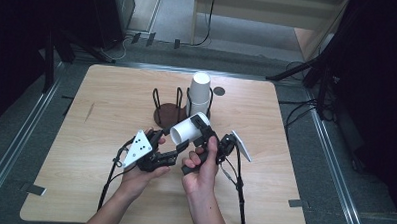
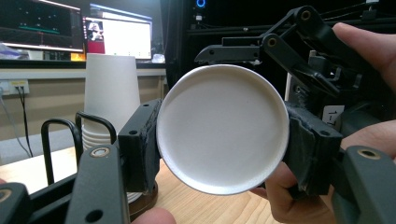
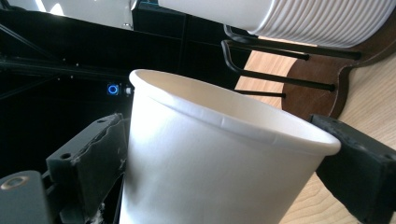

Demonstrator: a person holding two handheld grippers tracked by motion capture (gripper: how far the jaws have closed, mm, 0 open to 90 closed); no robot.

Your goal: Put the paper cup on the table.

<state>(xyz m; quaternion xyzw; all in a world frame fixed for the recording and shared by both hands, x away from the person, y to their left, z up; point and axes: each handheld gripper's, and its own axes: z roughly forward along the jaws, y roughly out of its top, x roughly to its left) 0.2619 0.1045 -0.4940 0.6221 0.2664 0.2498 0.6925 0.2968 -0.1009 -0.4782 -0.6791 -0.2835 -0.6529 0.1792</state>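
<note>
Holding one white paper cup (image 1: 188, 129) between our two grippers, up above the worktop (image 1: 85, 138).

We think this is a hand-over step: the cup lies on its side just in front of the cup stack (image 1: 199, 94) in the wire holder (image 1: 169, 111). Our right gripper (image 1: 205, 135) has its fingers (image 3: 91, 154) closed snug on the cup's sides near the rim. Our left gripper (image 1: 177, 150) has its fingers (image 2: 140, 144) pressed on both sides of the cup's round bottom. Next, we guess one gripper must let go softly, so the thin cup does not get squashed.
</note>
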